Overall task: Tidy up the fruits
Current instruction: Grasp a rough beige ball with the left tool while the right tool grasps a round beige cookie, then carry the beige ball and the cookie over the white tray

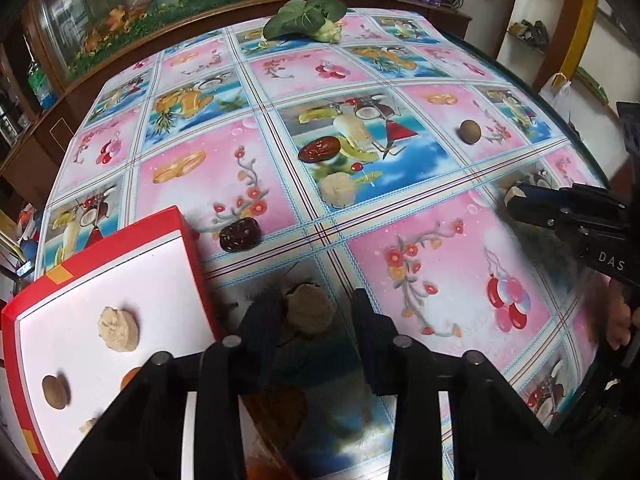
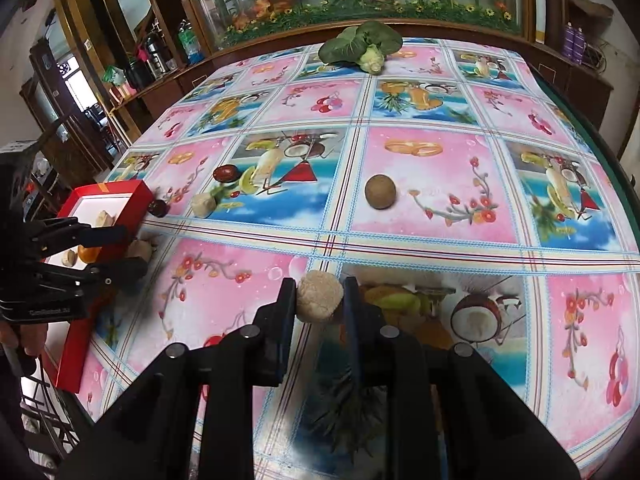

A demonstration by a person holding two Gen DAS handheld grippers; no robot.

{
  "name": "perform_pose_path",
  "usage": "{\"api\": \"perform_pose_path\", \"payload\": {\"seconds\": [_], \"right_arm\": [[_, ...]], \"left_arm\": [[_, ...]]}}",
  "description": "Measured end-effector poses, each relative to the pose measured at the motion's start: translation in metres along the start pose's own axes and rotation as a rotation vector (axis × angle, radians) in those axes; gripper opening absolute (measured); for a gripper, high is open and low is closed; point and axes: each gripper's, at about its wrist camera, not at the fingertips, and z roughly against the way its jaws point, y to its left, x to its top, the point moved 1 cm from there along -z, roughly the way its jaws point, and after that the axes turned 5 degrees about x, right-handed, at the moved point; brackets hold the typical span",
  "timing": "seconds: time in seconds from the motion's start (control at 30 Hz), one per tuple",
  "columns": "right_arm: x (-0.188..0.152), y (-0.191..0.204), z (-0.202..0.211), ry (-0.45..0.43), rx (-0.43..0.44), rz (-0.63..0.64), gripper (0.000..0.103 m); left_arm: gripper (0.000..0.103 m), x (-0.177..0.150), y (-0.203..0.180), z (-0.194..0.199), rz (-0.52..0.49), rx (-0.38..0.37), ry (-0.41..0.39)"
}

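Two pale crumbly pieces are in play: my right gripper (image 2: pixel 320 300) pinches one (image 2: pixel 319 297) across its middle, nearly closed. It looks light and brittle. My left gripper (image 1: pixel 310 312) straddles another (image 1: pixel 308 308), contact unclear, with the red box (image 1: pixel 192 236) at ten o'clock.

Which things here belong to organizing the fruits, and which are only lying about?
Job: red box, clamped beige piece, beige piece beside box, loose beige piece, far date, near date, brown round fruit.
Lying about: leafy vegetable, purple bottles, plastic bag.
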Motion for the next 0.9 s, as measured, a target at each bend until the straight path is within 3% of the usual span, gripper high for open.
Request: {"api": "perform_pose_path", "payload": {"seconds": [0.07, 0.27, 0.7, 0.9], "right_arm": [[-0.001, 0.0, -0.001, 0.002, 0.003, 0.0, 0.025], [-0.005, -0.011, 0.0, 0.002, 0.021, -0.04, 0.025], [-0.016, -0.024, 0.023, -0.067, 0.047, -0.082, 0.025], [-0.026, -0.037, 0.036, -0.086, 0.05, -0.126, 0.025]], "left_arm": [[0.026, -0.001, -0.003, -0.002, -0.001, 0.004, 0.003], [0.026, -0.004, -0.01, 0.002, 0.019, 0.009, -0.023], [0.026, -0.017, -0.063, 0.056, 0.087, -0.052, -0.216], [0.026, -0.029, -0.058, 0.059, 0.118, -0.049, -0.209]]}}
